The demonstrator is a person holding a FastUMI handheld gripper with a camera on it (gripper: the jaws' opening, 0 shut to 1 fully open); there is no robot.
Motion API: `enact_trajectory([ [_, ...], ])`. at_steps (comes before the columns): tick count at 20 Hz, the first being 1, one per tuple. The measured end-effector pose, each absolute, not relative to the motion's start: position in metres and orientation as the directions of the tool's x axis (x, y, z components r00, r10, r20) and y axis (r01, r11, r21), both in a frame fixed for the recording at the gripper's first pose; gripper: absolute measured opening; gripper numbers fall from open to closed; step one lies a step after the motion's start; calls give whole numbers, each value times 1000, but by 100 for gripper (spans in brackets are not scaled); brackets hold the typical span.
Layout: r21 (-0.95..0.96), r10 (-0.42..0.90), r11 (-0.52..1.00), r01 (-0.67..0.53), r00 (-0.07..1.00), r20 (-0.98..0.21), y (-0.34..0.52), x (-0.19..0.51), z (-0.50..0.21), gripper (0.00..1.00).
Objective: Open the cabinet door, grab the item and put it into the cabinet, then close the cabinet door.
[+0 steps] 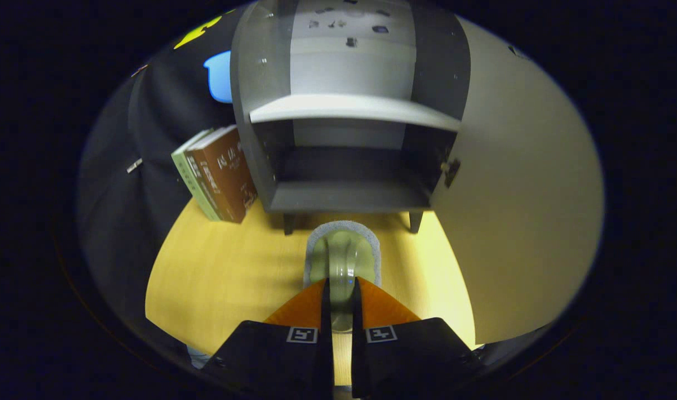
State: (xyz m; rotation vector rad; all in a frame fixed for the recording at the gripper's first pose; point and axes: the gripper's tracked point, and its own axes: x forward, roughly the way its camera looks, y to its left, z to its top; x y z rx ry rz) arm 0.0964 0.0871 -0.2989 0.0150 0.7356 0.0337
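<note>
Two fingers of the gripper (341, 289) clamp a green cup's (342, 265) handle; the open cabinet (346, 194) lies straight beyond the cup.

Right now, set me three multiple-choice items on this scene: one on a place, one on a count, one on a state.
1. Where are the books?
A. inside the cabinet
B. leaning beside the cabinet
C. between the fingers

2. How many books are there?
A. two
B. four
C. none

3. How does the door stand?
A. shut
B. open
C. missing

Answers:
1 B, they lean against its outer side.
2 A, a green and a brown one.
3 B, it is swung aside, shelves bare; the gripper is shut on the cup.
</note>
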Motion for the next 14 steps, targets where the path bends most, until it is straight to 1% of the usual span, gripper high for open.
enact_trajectory([
  [4,-6,1,1000,-5,835,-550,88,129,-234,17],
  [8,9,-6,1000,11,890,-456,77,168,-185,17],
  [11,4,12,1000,-12,928,-371,68,209,-150,17],
  [14,-21,28,999,-37,949,-315,61,255,-123,16],
])
